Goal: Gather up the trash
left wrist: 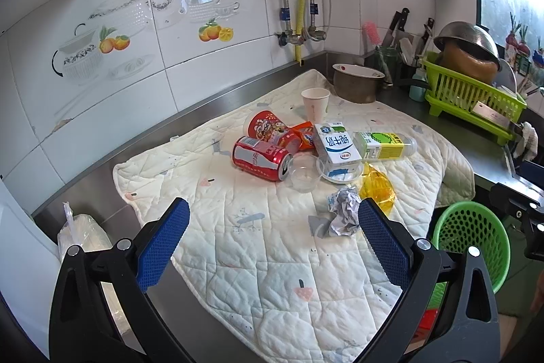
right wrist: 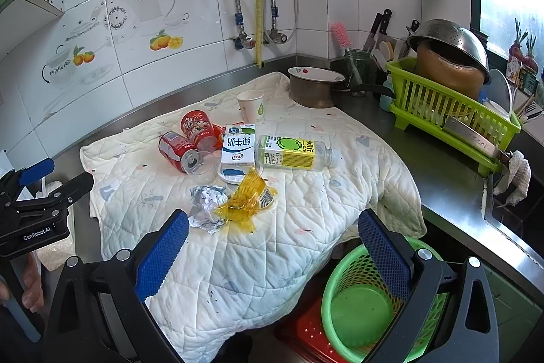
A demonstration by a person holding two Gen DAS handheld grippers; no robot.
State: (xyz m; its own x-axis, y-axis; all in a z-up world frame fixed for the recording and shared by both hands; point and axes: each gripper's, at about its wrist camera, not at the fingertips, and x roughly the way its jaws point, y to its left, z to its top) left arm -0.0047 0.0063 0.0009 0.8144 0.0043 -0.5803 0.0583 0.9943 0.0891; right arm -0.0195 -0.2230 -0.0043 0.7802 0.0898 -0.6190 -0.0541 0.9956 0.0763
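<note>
Trash lies on a white quilted cloth [left wrist: 258, 261] on the steel counter: a red cola can [left wrist: 260, 158], a red printed cup [left wrist: 268, 128], a milk carton [left wrist: 336, 143], a clear bottle with a yellow-green label [left wrist: 384, 145], a paper cup [left wrist: 315, 104], a clear plastic cup [left wrist: 303, 172], a yellow wrapper [right wrist: 246, 198] and a crumpled paper ball [right wrist: 207, 208]. A green mesh basket [right wrist: 360, 305] stands below the counter edge. My left gripper [left wrist: 272, 244] is open and empty near the paper ball [left wrist: 343, 211]. My right gripper [right wrist: 272, 250] is open and empty above the cloth edge and basket.
A metal pot [right wrist: 314, 89] stands behind the cloth. A green dish rack [right wrist: 448, 111] with a colander and cleaver fills the right counter. Knives and a brush stand in the corner. A plastic bag [left wrist: 81, 233] lies at the left. The sink edge [right wrist: 493, 203] is at the right.
</note>
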